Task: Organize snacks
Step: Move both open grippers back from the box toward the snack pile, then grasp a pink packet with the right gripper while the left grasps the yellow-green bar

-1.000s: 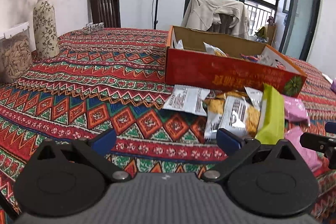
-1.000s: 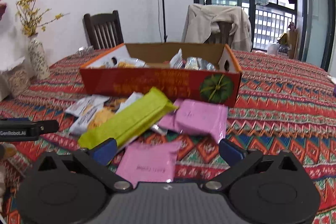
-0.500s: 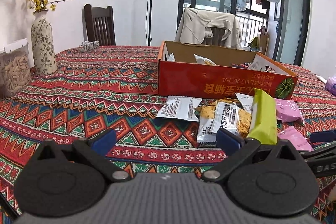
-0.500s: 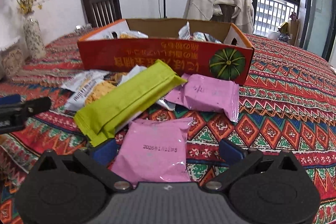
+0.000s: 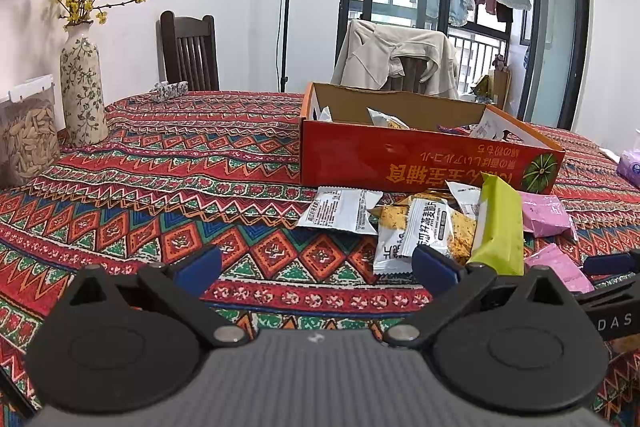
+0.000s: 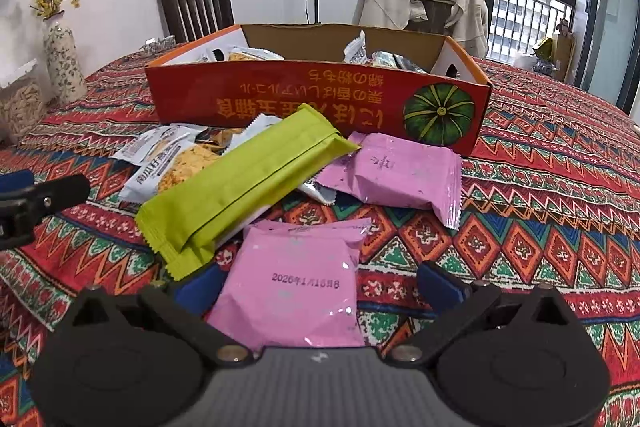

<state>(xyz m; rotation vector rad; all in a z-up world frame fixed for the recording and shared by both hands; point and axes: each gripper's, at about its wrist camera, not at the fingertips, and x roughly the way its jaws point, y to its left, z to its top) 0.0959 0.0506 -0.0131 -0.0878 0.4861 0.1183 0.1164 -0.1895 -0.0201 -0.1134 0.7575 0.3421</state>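
An open red cardboard box (image 6: 280, 99) holding a few wrapped snacks stands on the table, and just before it lie a long green packet (image 6: 248, 183) tilted over white biscuit packets (image 6: 160, 163), and two flat pink packets (image 6: 400, 175), (image 6: 292, 287).

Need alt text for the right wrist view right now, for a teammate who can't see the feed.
The open right gripper straddles a pink snack packet lying on a patterned tablecloth. Beyond it lie a green packet, another pink packet, and an orange cardboard box holding snacks.
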